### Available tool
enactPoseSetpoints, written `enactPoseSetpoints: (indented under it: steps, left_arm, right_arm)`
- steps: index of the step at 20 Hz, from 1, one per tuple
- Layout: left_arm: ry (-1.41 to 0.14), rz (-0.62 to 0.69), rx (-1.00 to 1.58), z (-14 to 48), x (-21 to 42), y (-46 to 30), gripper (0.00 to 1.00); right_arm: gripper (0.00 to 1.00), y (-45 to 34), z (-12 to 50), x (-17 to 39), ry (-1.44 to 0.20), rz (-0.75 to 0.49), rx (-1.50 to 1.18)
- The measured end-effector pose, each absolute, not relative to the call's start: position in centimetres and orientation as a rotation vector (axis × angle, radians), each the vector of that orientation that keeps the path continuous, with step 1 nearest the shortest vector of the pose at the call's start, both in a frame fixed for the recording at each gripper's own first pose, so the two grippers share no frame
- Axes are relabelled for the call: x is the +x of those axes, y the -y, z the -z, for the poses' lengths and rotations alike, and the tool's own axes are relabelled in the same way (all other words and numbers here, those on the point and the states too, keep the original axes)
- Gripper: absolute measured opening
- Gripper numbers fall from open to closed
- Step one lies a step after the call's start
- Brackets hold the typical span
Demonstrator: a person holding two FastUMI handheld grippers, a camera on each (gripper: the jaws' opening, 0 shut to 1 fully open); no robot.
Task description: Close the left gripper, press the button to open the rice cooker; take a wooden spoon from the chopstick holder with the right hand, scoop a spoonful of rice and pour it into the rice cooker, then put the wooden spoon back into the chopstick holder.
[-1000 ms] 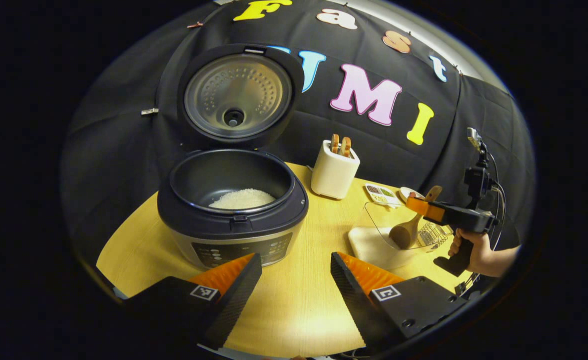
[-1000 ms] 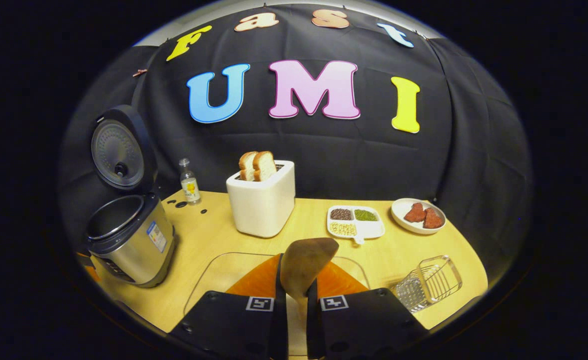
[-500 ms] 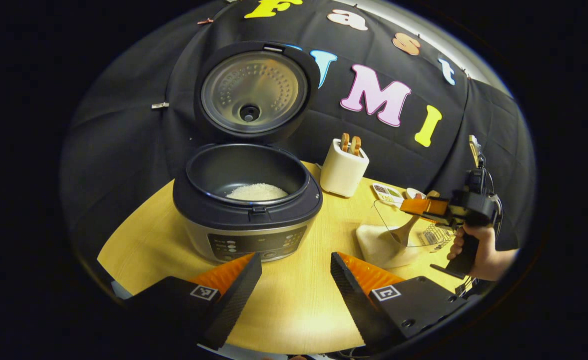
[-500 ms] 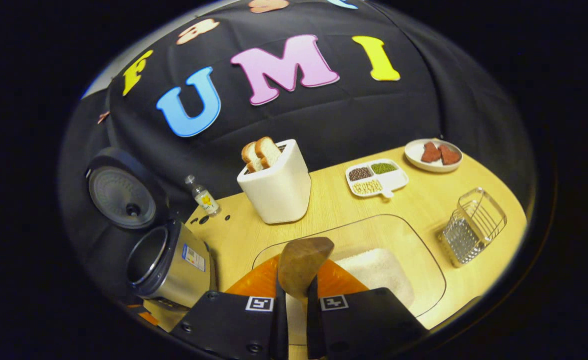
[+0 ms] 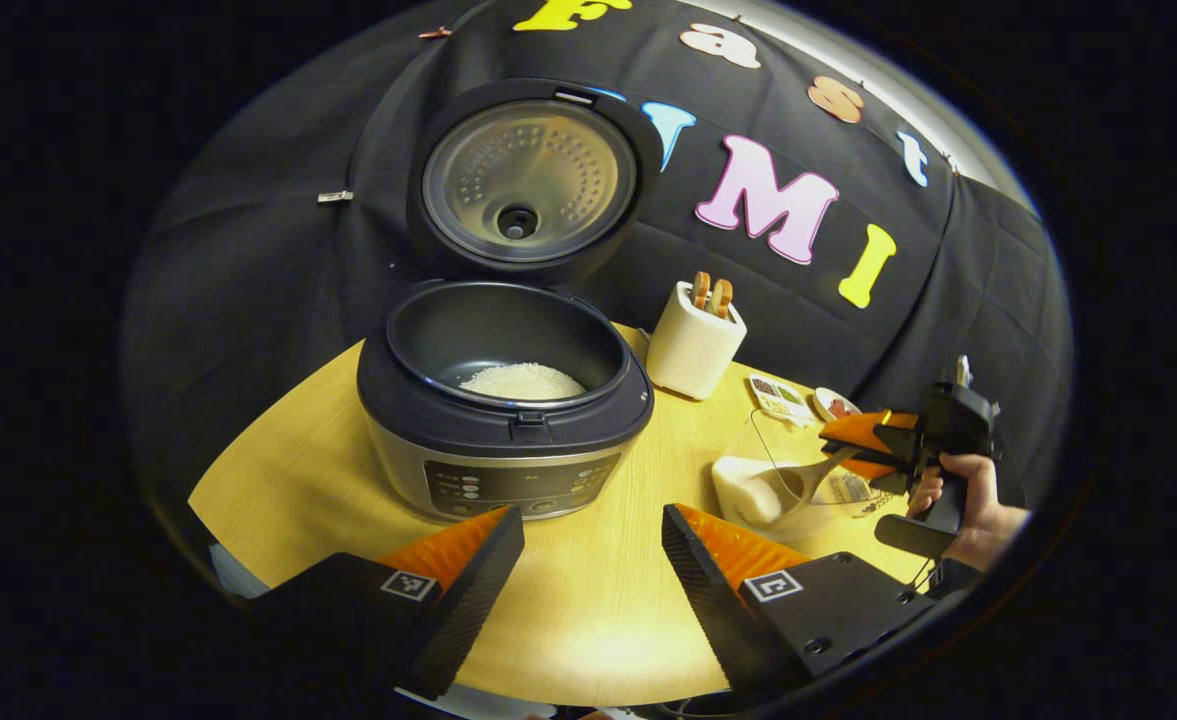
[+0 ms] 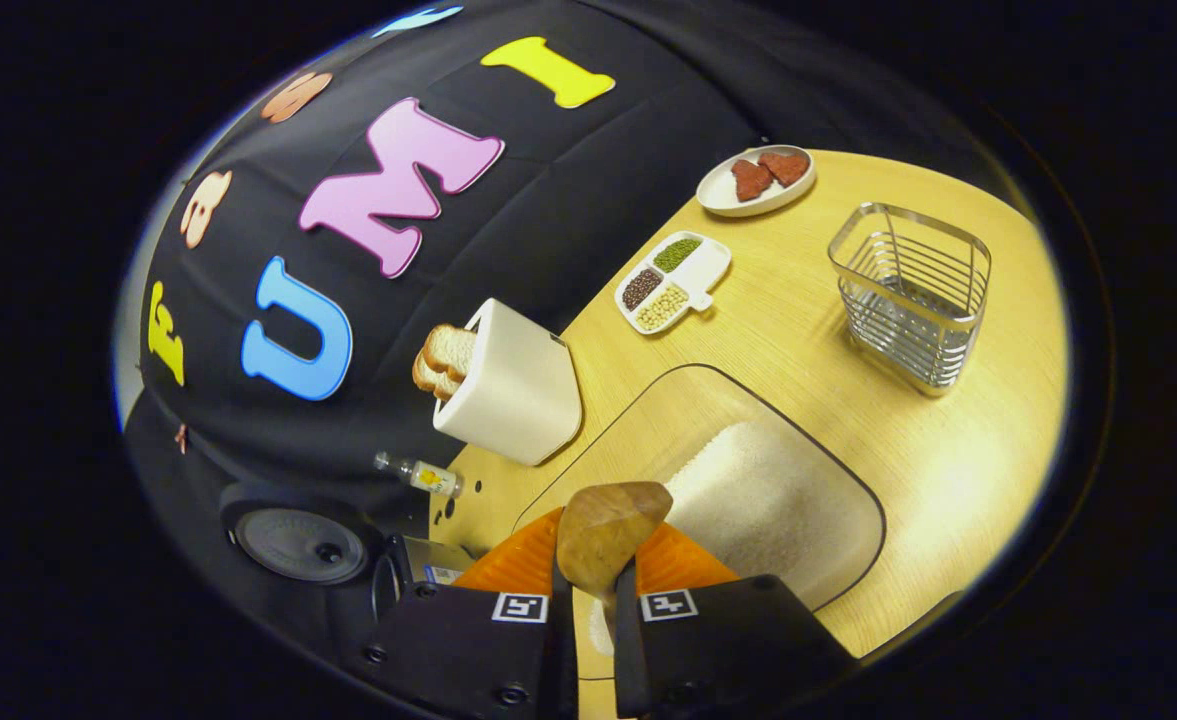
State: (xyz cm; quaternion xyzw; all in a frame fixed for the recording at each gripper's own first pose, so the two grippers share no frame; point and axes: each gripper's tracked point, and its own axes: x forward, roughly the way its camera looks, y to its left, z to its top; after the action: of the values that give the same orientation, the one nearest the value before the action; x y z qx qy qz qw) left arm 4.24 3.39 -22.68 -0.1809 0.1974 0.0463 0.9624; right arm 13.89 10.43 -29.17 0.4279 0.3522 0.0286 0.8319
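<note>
1. The dark, round rice cooker [image 5: 504, 430] with a steel band stood on the pale wooden table [image 5: 588, 620], its lid raised; a low heap of white rice lay in the dark inner pot
2. The left gripper [image 5: 593, 560] hung in front of the cooker with its jaws wide apart and nothing between them
3. The right gripper [image 6: 593, 590] had its jaws drawn close on the handle of the brown wooden spoon [image 6: 608, 530]; the left gripper view showed this gripper [image 5: 853, 440] tilted over, with the spoon's bowl [image 5: 783, 487] down in the rice
4. The clear, rounded-rectangular glass dish [image 6: 828, 560], holding a mound of white rice [image 6: 758, 505], lay just beneath the spoon
5. The square silver wire chopstick holder [image 6: 908, 295] stood near the dish, apart from it
6. Step in hand, as judged: scooping. The next move would call for levelling the loaded spoon, lifting it clear of the dish rim and carrying it across to the open pot without spilling
</note>
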Motion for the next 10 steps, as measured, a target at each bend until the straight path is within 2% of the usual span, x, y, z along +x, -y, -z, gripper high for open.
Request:
enactPoseSetpoints:
  steps: [5,10]
  left_arm:
    - [-0.382,-0.099,-0.355,21.8,4.1,-3.9,0.96]
    - [-0.381,-0.092,-0.332,21.6,3.2,-3.7,0.96]
  right_arm:
    - [0.19,-6.4,27.7,15.0,-0.692,0.012,1.010]
    - [0.19,-4.6,25.3,15.5,-0.645,0.015,1.073]
